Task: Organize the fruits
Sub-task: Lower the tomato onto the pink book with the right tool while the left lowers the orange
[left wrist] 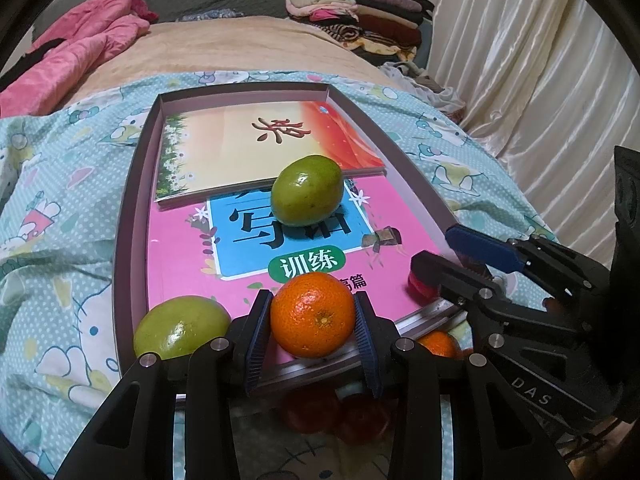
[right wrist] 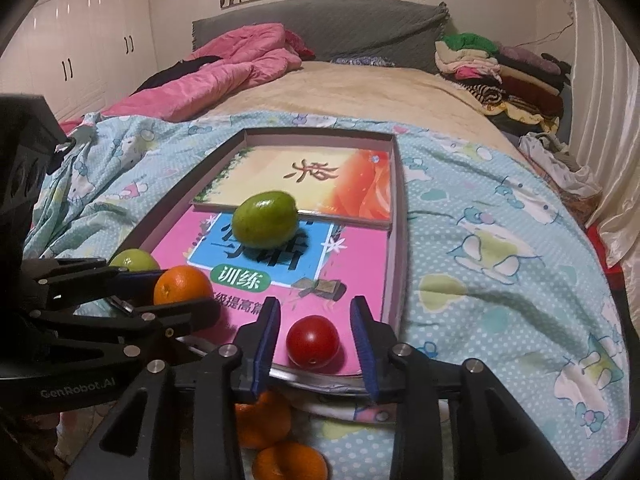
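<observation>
My left gripper (left wrist: 313,316) is shut on an orange tangerine (left wrist: 312,314) over the near edge of the pink book (left wrist: 240,280) in the shallow box (left wrist: 128,200). It also shows in the right wrist view (right wrist: 182,284). My right gripper (right wrist: 315,340) is open around a red tomato (right wrist: 313,342) that rests on the pink book's near edge. One green fruit (left wrist: 307,190) lies on the books mid-box. Another green fruit (left wrist: 180,330) sits at the box's near left corner.
Two more tangerines (right wrist: 262,420) (right wrist: 290,462) and red tomatoes (left wrist: 336,412) lie on the blue patterned sheet (right wrist: 500,280) below the box's near edge. A pink quilt (right wrist: 224,68) and a pile of folded clothes (right wrist: 500,68) lie further back on the bed.
</observation>
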`<state>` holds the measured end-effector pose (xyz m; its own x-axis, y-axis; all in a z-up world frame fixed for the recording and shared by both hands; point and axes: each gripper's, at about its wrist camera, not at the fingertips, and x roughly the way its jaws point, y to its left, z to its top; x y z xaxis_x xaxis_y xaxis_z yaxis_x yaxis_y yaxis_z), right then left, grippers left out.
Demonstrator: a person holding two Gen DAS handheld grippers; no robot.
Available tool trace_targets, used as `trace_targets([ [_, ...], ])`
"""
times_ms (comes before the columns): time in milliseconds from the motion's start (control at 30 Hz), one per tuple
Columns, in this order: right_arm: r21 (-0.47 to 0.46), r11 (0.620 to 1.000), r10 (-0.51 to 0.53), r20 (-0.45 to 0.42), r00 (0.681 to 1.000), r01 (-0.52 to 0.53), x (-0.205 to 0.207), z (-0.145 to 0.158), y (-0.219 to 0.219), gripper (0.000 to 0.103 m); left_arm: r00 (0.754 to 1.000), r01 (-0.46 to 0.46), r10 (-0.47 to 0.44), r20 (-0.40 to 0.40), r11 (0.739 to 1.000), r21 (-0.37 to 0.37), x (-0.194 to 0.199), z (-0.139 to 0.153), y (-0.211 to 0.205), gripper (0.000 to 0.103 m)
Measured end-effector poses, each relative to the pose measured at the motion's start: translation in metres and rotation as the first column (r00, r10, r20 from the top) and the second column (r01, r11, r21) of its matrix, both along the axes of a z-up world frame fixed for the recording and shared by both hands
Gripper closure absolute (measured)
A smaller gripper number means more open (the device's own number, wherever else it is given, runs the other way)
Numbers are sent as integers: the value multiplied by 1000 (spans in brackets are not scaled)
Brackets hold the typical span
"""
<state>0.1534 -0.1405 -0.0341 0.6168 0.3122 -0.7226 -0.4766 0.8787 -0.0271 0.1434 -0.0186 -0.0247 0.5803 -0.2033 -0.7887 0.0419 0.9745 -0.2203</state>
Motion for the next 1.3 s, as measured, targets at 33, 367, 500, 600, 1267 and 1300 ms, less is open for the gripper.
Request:
trace_targets([
  [33, -2, 1000, -4, 7, 1000, 4, 0, 1, -1, 65, 1000, -1, 1, 0, 1000, 0, 0, 0, 0, 62],
  [367, 29, 999, -20, 15, 1000, 19, -2, 6, -7, 55, 1000, -10, 10, -5, 1000, -17, -3, 3, 2, 60],
  [500, 38, 999, -22, 24, 999, 22, -2, 8, -8, 55, 1000, -13, 13, 14, 1000, -26, -5, 9, 4, 58],
  [600, 41, 999, -26, 24, 999, 25, -2, 8, -9, 55, 1000, -16, 16, 12, 999, -28, -5, 10, 5, 58],
  [1267, 95, 995, -20, 90, 996, 11, -11, 22, -11, 38, 992, -77, 82, 95, 996, -51, -22, 32, 15, 30],
  [1300, 97, 995, -20, 97, 995, 11, -12, 23, -11, 37, 991, -82, 87, 100, 995, -52, -24, 34, 16, 29],
])
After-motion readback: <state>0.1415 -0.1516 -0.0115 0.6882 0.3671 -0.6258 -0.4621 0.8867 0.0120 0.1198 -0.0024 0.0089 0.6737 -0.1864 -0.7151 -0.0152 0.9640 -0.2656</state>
